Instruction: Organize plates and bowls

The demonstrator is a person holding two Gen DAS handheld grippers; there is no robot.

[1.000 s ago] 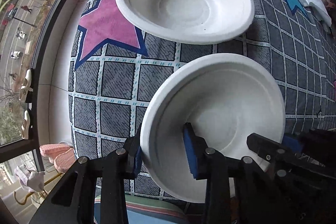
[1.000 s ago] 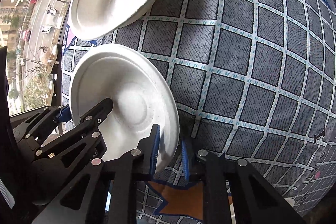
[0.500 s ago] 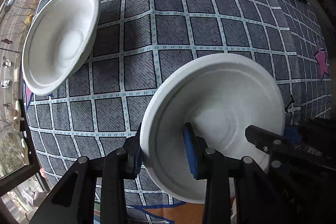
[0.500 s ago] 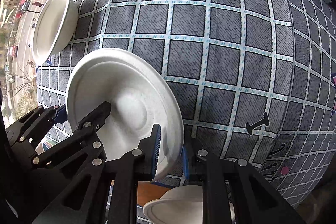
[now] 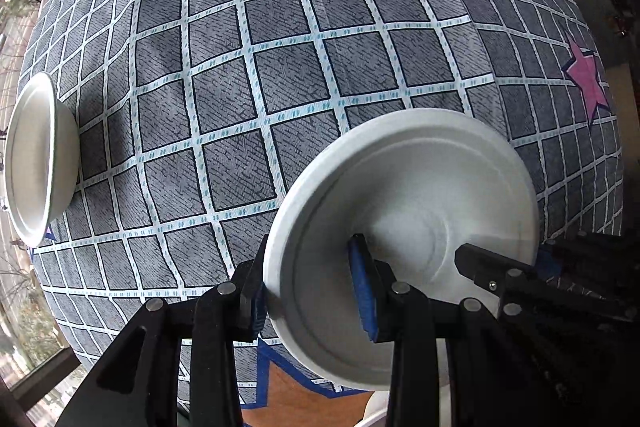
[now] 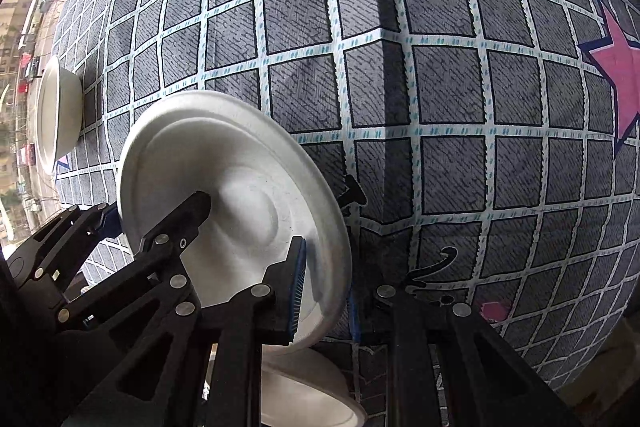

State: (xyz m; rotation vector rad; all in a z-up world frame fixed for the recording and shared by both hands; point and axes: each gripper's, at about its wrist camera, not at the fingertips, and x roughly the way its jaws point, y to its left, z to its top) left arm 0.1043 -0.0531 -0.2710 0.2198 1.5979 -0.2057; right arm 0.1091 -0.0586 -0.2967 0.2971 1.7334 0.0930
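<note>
A: Which step is shown?
B: Carrying. A white plate is held tilted above the bench, which is covered by a grey checked cloth. A white bowl rests on the cloth at far left, well apart from the plate. Another white dish lies low, beneath the claws.

A: How are the claws set?
B: The left claw is closed on the plate's left rim, one blue pad inside, one outside. The right claw pinches the opposite rim the same way.

A: What does the next move call for?
B: Probably lowering the plate level onto its resting place, perhaps the dish below, before either claw lets go; uneven release could tip it.
</note>
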